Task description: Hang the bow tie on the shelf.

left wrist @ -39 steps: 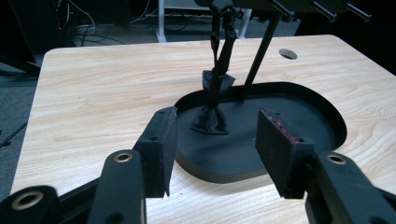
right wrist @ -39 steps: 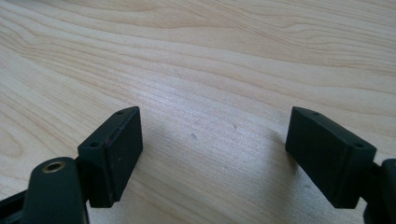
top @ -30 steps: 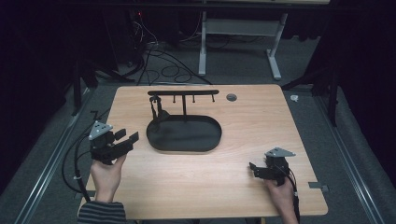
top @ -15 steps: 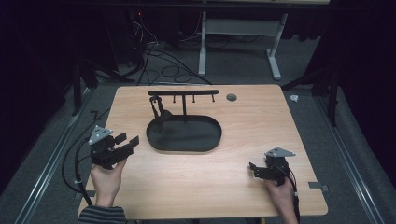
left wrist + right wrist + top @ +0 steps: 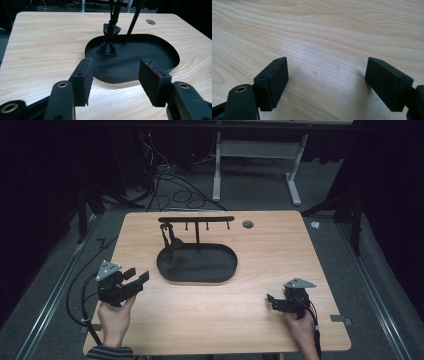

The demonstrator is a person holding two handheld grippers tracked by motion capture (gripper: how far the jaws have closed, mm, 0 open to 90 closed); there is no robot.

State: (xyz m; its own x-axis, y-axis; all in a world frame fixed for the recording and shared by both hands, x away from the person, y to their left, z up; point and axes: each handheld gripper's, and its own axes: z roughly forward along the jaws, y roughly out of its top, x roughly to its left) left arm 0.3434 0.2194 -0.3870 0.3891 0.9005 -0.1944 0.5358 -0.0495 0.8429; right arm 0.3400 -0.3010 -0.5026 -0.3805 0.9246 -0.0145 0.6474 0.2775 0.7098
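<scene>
On one wooden table (image 5: 260, 270), two claws (image 5: 138, 279) gape empty beside one black tray (image 5: 197, 274).

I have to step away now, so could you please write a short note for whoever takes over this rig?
Left tongs: open, empty, near the table's left edge, aimed at the black oval tray.
Right tongs: open, empty, low over bare wood near the table's front right.
Things: the tray sits mid-table with a hook rack rising from its far side. A dark cloth item hangs from the rack's left end, its lower end resting in the tray.
Done: nothing gripped yet.
Left: probably reaching for the cloth item with the left tongs, which are nearer.
</scene>
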